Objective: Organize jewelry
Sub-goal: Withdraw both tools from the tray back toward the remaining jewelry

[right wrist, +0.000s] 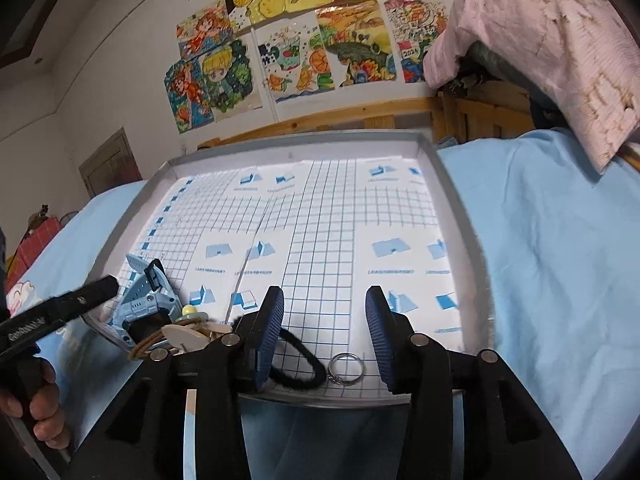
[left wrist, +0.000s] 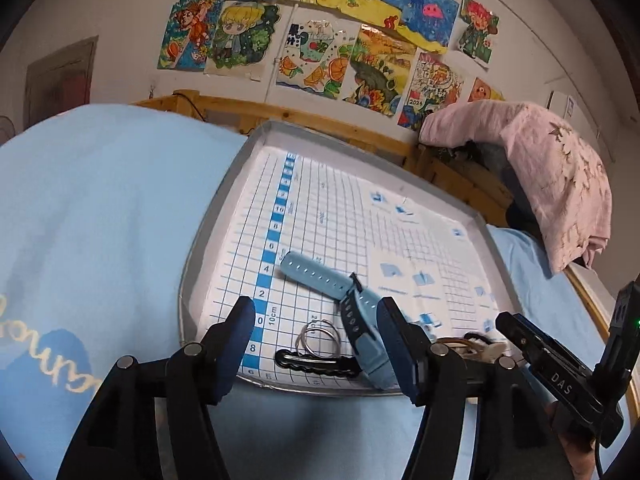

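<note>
Blue-grid paper lines the shallow grey tray sitting on a light blue bedsheet, and the jewelry is all bunched at the near edge: a pale blue watch strap, a black hair tie and a silver key ring (the ring lies just beside the tie). Both the left gripper and right gripper have their jaws apart, gripping nothing.

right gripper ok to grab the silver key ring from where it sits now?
Probably yes. The right gripper is open, and the key ring lies flat on the tray just ahead between its fingers, uncovered. The black hair tie lies close beside it and could get pinched too.
</note>
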`<state>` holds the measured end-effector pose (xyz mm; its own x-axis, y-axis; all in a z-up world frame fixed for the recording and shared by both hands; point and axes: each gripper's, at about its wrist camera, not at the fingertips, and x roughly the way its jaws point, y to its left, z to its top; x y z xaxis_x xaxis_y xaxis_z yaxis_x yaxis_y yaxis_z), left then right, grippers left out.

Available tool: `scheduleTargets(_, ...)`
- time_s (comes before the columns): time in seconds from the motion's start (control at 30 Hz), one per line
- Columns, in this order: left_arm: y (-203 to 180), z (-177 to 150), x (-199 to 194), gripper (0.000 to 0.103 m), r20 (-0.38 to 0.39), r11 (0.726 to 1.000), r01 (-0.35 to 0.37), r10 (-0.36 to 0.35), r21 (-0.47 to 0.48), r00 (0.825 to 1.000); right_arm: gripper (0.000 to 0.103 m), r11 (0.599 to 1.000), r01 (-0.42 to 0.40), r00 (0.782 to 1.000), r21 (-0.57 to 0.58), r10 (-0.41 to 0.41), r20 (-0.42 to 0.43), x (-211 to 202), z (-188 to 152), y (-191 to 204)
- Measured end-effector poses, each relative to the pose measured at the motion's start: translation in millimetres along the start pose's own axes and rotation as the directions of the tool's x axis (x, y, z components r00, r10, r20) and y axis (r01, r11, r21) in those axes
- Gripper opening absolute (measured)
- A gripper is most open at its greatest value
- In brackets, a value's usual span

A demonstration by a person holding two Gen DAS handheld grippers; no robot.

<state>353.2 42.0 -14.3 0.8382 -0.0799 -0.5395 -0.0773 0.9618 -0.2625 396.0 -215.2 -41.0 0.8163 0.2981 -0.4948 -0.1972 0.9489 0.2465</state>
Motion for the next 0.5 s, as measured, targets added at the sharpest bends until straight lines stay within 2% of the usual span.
scheduleTargets(0.03, -1, 2, -5, 0.065, 0.007, 1.0, -0.001, 0.001, 0.001, 1.0, 0.038, 1.0, 0.004, 1.0, 0.0, -0.004, 0.01, -5, 1, 0)
scheduleTargets(0.07, -3, 4, -15, 0.076, 0.025, 1.0, -0.005, 0.004, 0.008, 1.0, 0.042, 1.0, 0.006, 1.0, -0.004, -0.006, 0.025, -12, 2, 1)
scheduleTargets(0.13, -7, 8, -33, 0.091, 0.068, 1.0, -0.011, 0.01, 0.017, 0.998, 0.055, 1.0, 0.015, 0.998, -0.021, -0.013, 0.069, -31, 7, 6)
scheduleTargets(0.17, -9, 8, -42, 0.095, 0.091, 1.0, -0.013, 0.011, 0.022, 0.996, 0.058, 1.0, 0.015, 0.996, -0.026, -0.012, 0.087, -38, 10, 6)
scheduleTargets(0.23, -14, 9, -61, 0.099, 0.132, 0.999, -0.018, 0.012, 0.043, 0.991, 0.063, 0.999, 0.006, 0.992, -0.035, -0.002, 0.129, -60, 14, 11)
scheduleTargets(0.33, -19, 6, -94, 0.103, 0.197, 0.998, -0.037, 0.025, 0.057, 0.98, 0.085, 0.999, -0.004, 0.982, -0.054, 0.014, 0.187, -95, 20, 19)
scheduleTargets(0.37, -20, 4, -109, 0.103, 0.224, 0.998, -0.035, 0.022, 0.057, 0.974, 0.09, 0.998, -0.005, 0.978, -0.064, 0.019, 0.209, -110, 20, 22)
scheduleTargets(0.5, -23, -5, -150, 0.103, 0.274, 0.997, -0.039, 0.018, 0.071, 0.962, 0.097, 0.995, -0.016, 0.967, -0.098, 0.041, 0.251, -156, 18, 33)
